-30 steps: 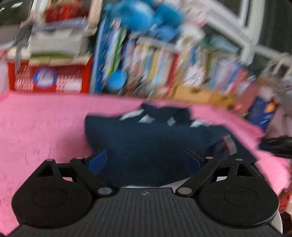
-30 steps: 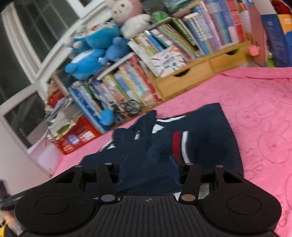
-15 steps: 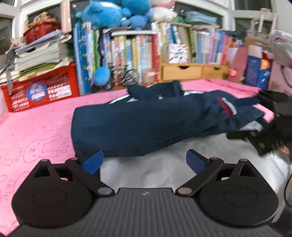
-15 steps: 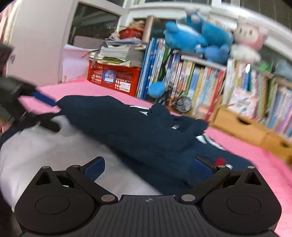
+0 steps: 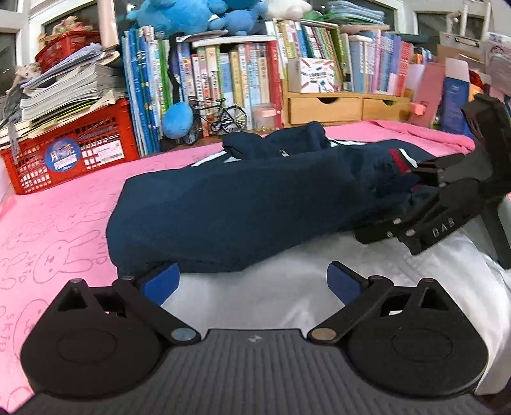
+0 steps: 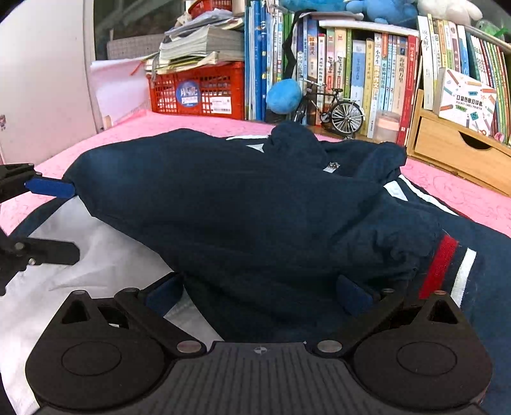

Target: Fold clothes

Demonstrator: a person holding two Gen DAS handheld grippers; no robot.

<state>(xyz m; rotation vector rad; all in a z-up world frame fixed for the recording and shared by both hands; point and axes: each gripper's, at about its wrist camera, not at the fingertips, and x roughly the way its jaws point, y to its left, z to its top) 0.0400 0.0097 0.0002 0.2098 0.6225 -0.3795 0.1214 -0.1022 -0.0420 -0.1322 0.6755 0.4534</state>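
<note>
Broadly, a pink blanket (image 5: 64, 223) printed with rabbit outlines covered the surface, running back to a wall of books (image 5: 223, 73) at 12 o'clock. Navy jacket (image 5: 239, 207) lay in a rumpled heap across the blanket's middle, white lining (image 5: 271, 287) turned up along its near edge, a red and white cuff band (image 6: 442, 265) at 3 o'clock in the right wrist view. Red crate (image 5: 73, 150) stacked with papers sat at 10 o'clock of the jacket; wooden drawer unit (image 5: 345, 107) at 1 o'clock. Blue plush toys (image 5: 191, 16) perched on top of the books. A small model bicycle (image 6: 332, 110) stood at the foot of the shelf, a blue ball (image 6: 284, 95) just beside it at its 9 o'clock.

Left gripper (image 5: 252, 282) was spread wide over the white lining, its left pad (image 5: 159, 282) touching the jacket's navy edge, nothing held. Right gripper (image 6: 258, 295) was also spread, both blue pads pushed into the navy folds; no cloth pinched between them. From the left wrist view the right gripper (image 5: 415, 204) lay at 3 o'clock, against the cuffed end of the jacket.
</note>
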